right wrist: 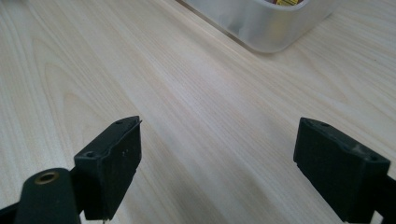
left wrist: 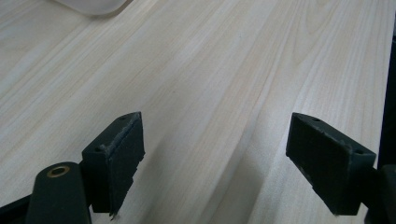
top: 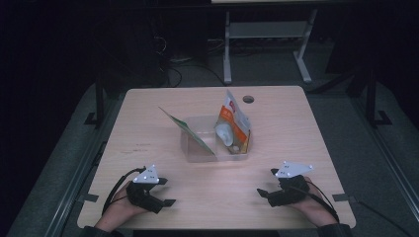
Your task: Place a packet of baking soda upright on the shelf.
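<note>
Left tongs and right tongs rest released on the bench, near a clear tub holding packets.

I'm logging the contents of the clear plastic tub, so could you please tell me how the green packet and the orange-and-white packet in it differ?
The flat green packet leans left, out over the rim of the clear plastic tub; the orange-and-white packet stands nearly upright at the tub's right end. The green one looks thin, the orange-and-white one fuller. Both sit in the tub, untouched by either gripper.
</note>
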{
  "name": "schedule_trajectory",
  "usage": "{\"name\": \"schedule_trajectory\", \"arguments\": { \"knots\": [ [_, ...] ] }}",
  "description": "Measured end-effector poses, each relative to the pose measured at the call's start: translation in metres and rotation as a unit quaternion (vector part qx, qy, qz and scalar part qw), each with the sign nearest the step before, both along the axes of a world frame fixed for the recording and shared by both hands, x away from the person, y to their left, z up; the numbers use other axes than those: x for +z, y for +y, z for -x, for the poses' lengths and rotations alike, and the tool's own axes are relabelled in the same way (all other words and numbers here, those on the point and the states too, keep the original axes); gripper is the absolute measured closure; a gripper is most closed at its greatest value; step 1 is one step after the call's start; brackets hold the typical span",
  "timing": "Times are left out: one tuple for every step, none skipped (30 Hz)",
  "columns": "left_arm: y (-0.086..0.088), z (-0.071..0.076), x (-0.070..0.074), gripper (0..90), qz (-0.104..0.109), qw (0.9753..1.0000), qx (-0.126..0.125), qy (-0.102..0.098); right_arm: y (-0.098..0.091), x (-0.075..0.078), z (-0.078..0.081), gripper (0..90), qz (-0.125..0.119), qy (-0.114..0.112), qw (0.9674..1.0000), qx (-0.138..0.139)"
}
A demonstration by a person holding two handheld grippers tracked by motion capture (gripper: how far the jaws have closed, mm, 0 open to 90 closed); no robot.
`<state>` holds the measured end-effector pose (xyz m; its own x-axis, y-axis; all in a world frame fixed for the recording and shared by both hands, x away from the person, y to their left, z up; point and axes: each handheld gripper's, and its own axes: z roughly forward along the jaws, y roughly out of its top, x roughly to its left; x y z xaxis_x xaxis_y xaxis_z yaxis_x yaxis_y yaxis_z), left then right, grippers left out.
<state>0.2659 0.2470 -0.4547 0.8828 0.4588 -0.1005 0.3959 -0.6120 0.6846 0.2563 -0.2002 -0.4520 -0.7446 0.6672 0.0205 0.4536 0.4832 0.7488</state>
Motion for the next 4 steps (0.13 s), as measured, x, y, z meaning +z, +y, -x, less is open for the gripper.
{"name": "schedule_trajectory", "arguments": {
  "knots": [
    [-0.0001, 0.0, 0.0001, 18.8, -0.001, 1.0, -0.001, 0.0, 0.0001, 0.0001, 0.0003, 14.6, 0.0, 0.0, 1.0, 0.001],
    [-0.0003, -0.0001, 0.0003, 18.8, -0.001, 1.0, -0.003, 0.0, 0.0001, 0.0002, 0.0003, 14.6, 0.0, -0.001, 1.0, 0.001],
    [-0.0006, -0.0003, 0.0003, 18.8, -0.002, 1.0, -0.004, -0.001, 0.0, 0.0001, 0.0004, 14.6, 0.001, -0.003, 1.0, 0.002],
    [-0.0009, -0.0005, 0.0004, 18.8, -0.003, 1.0, -0.005, -0.002, 0.0, 0.0003, 0.0006, 14.5, 0.001, -0.003, 1.0, 0.002]
  ]
}}
